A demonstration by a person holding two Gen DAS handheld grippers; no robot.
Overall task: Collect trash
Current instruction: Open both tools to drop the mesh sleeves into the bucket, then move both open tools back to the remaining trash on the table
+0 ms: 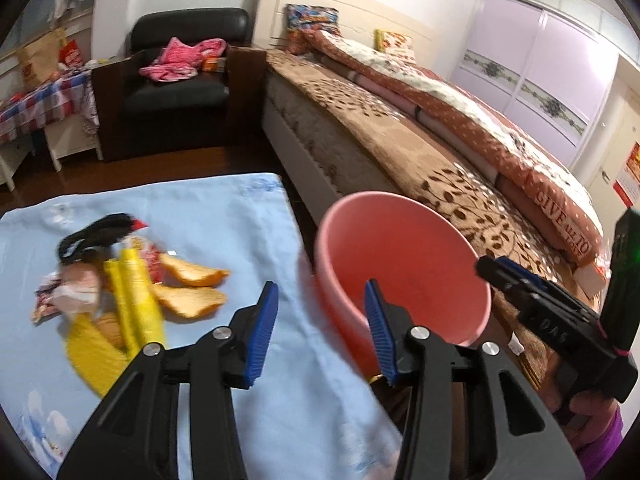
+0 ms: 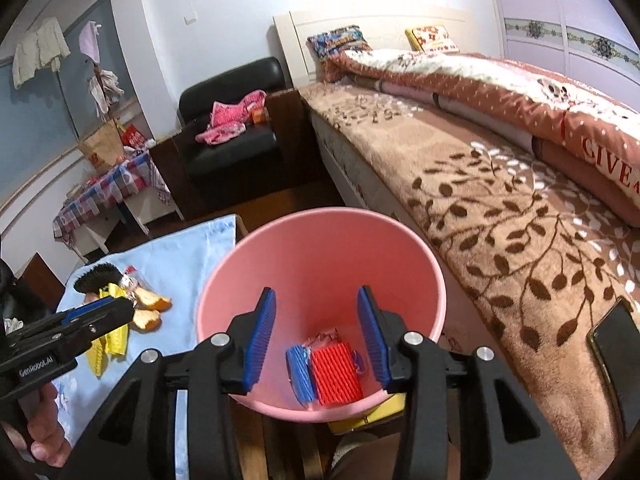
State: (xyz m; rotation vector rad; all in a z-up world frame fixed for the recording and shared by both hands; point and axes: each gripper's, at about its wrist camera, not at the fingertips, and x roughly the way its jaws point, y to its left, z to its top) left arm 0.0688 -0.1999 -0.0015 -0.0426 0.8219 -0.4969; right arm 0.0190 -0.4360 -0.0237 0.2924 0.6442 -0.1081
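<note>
Round pink plastic bin [image 2: 320, 248] parked just beside the light blue cloth-covered table [image 1: 224, 216], against the bed edge, presumably so that scraps need only a short carry from table to rim. Already inside, at the bottom: a red ribbed foam sleeve [image 2: 336, 372] touching a blue ribbed foam piece [image 2: 298, 372]. Still on the cloth, bunched in one loose heap: two orange peel pieces [image 1: 188, 286], yellow plastic wrappers [image 1: 132, 300], a black ruffled item [image 1: 96, 232] and crumpled pale wrappers [image 1: 76, 288], blurred in the left view. Right gripper [image 2: 316, 332] poised over the bin mouth, blue-padded jaws spread wide, nothing between them and nothing touched; looks like a release position, with the drop judged done. Left gripper [image 1: 320, 332] hanging between heap and bin, jaws likewise wide apart and empty, one blue pad [image 1: 262, 332] over the cloth, the other in line with the bin wall, contact with that wall impossible to confirm. Next grab likely aimed at the peels, nearest the left jaws. Task judged partly done, most of the trash still on the table.
</note>
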